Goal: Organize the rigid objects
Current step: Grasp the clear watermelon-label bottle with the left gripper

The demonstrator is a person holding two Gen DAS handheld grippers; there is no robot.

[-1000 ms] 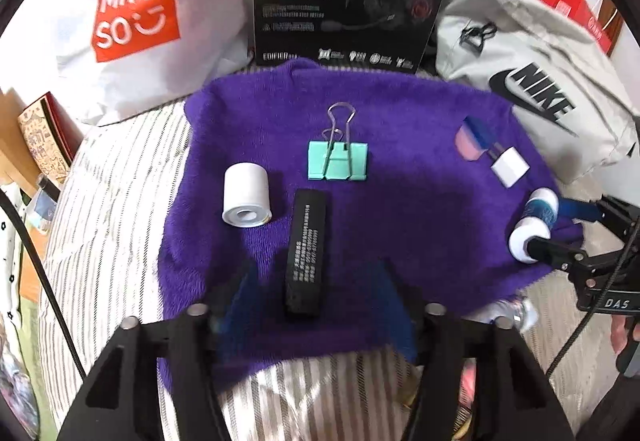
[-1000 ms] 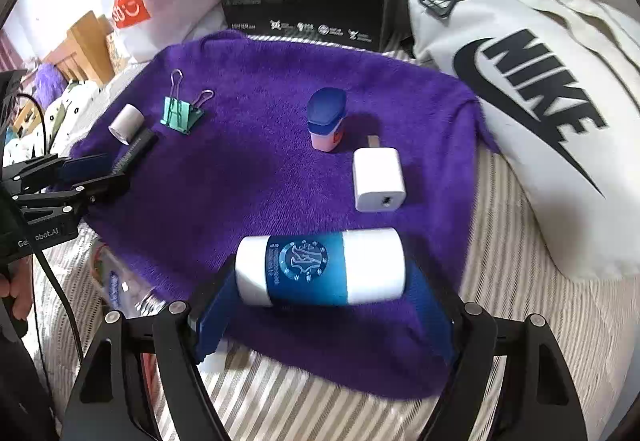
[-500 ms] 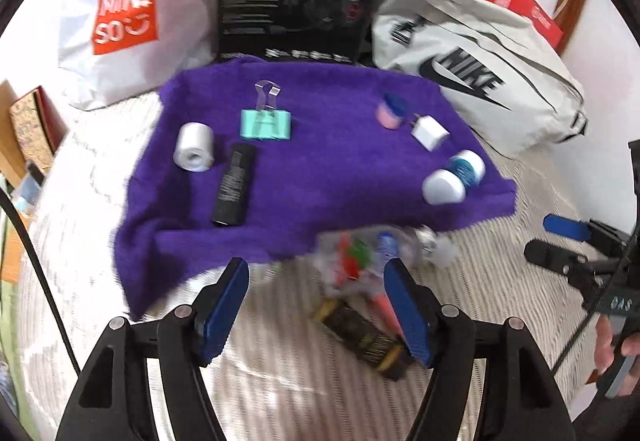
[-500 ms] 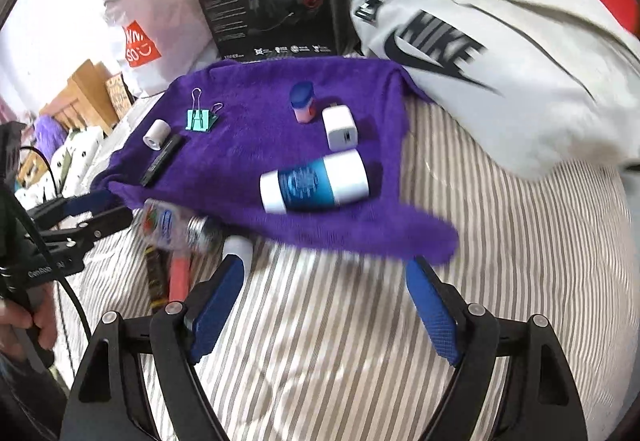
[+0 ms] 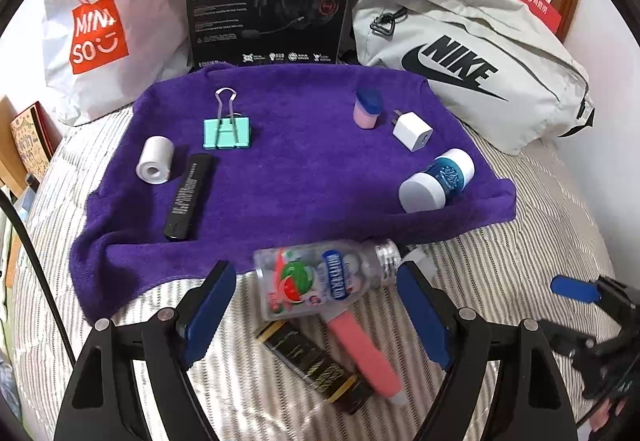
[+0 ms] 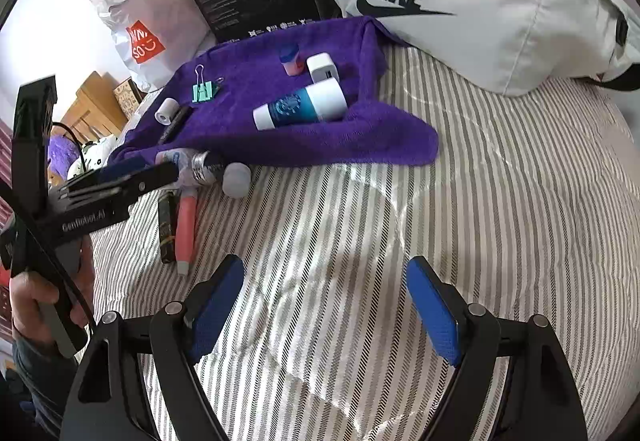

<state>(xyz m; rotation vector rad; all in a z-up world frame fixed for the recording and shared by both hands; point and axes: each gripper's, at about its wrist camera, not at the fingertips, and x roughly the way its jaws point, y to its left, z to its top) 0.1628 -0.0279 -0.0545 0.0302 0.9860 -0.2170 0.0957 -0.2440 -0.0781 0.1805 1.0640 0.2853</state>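
A purple towel (image 5: 304, 169) lies spread on a bed with a striped cover (image 6: 460, 221), and most of the small things sit on it. Toward its far left edge are a green binder clip (image 5: 227, 133), a white roll (image 5: 155, 160) and a flat black bar (image 5: 189, 197). Toward its right edge are a blue-capped pink item (image 5: 367, 109), a white charger (image 5: 413, 130) and a blue and white bottle (image 5: 437, 180) lying on its side.

Just off the towel's near edge, on the striped cover, a clear candy bottle (image 5: 326, 279) lies on its side over a pink stick (image 5: 362, 351) and a dark wrapped bar (image 5: 316, 365); what the bar is I cannot make out.

The left gripper (image 5: 316, 315) hangs over this cluster, its blue fingers (image 5: 208, 305) opening, the candy bottle between them but not pressed. The right gripper (image 6: 326, 307) is well to the right of the towel, fingers (image 6: 432, 311) wide over bare cover.
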